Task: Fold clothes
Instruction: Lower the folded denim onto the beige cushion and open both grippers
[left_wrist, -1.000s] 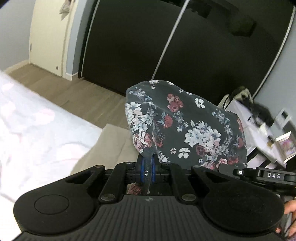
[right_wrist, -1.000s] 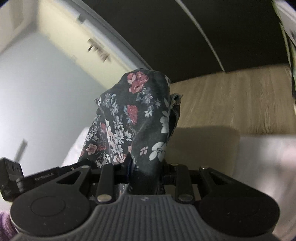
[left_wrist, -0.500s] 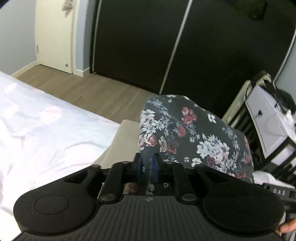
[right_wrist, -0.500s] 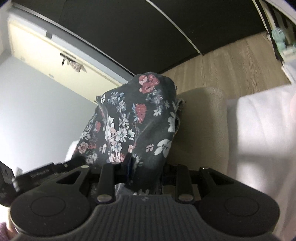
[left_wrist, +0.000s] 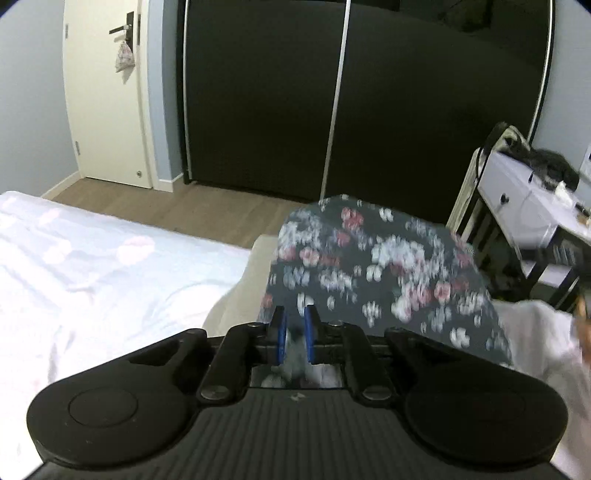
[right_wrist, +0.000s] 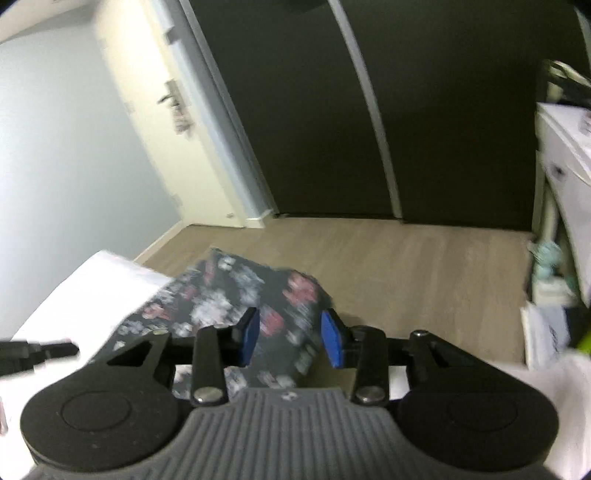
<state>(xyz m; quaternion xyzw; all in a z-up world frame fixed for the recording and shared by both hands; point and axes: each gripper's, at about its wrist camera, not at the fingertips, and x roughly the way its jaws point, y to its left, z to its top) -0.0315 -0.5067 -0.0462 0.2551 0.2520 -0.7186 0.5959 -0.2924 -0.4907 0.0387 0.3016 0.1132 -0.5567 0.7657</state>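
A dark floral garment (left_wrist: 380, 273) is blurred with motion and spreads out to the right ahead of my left gripper (left_wrist: 293, 317). The left gripper's blue pads (left_wrist: 280, 332) sit close together, shut on a bunched edge of that cloth. In the right wrist view the same floral garment (right_wrist: 229, 295) lies low over the corner of the white bed (right_wrist: 96, 280). My right gripper (right_wrist: 291, 325) stands open. Its blue pads (right_wrist: 332, 343) are wide apart, and the cloth runs loosely between and under them.
White bedding (left_wrist: 92, 280) fills the left, with a beige bed end (left_wrist: 247, 291) beside the garment. Black wardrobe doors (left_wrist: 406, 103) and a cream door (left_wrist: 103, 96) stand beyond the wood floor (right_wrist: 406, 266). A white dresser (left_wrist: 517, 210) with clutter is at the right.
The right gripper has opened and let go of the garment. Both views have swung down and levelled. The cloth has dropped from held up high to low over the bed corner.
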